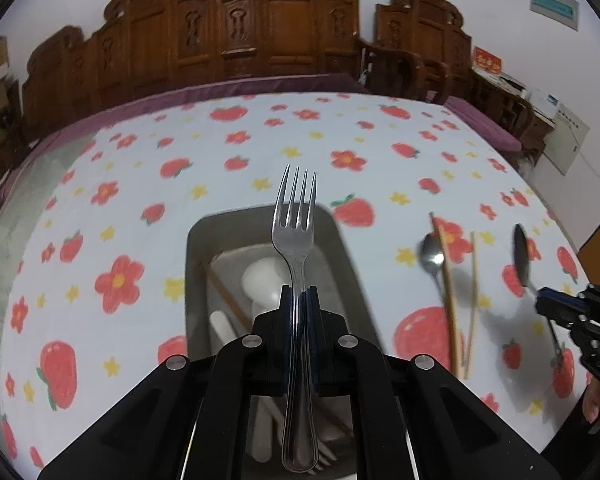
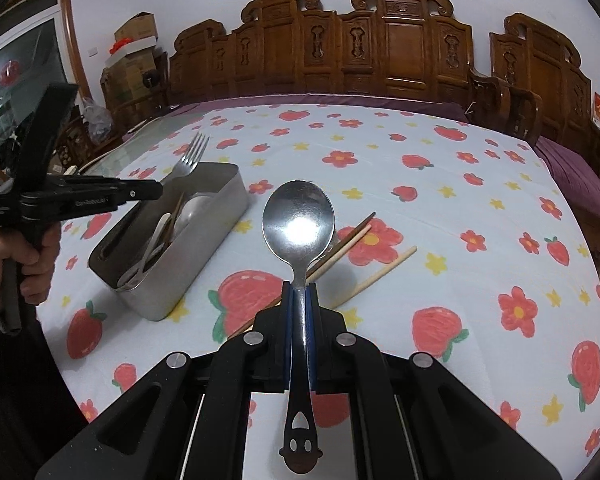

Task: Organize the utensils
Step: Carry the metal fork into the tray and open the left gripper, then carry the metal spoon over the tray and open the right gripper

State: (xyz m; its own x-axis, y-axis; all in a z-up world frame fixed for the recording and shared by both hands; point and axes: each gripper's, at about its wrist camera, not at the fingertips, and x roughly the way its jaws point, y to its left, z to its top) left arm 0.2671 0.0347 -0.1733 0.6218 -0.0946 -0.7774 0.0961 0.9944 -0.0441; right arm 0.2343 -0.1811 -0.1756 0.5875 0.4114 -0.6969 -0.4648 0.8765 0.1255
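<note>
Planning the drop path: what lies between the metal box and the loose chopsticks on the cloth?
Only bare strawberry tablecloth, seen in the right wrist view between the metal box and the chopsticks; the held spoon merely crosses that stretch in front.

Tablecloth (image 2: 400, 200): white ground, printed with red strawberries, red flowers with yellow centres, small yellow stars; tray (image 2: 204, 248): dull grey metal; fork (image 1: 296, 236) and spoon (image 2: 298, 224): bright silver steel; chopsticks (image 2: 374, 276): pale tan wood, one darker brown; both grippers (image 1: 300, 300) (image 2: 299, 296): black bodies, blue pads; carved bench back (image 2: 380, 48): reddish-brown.
</note>
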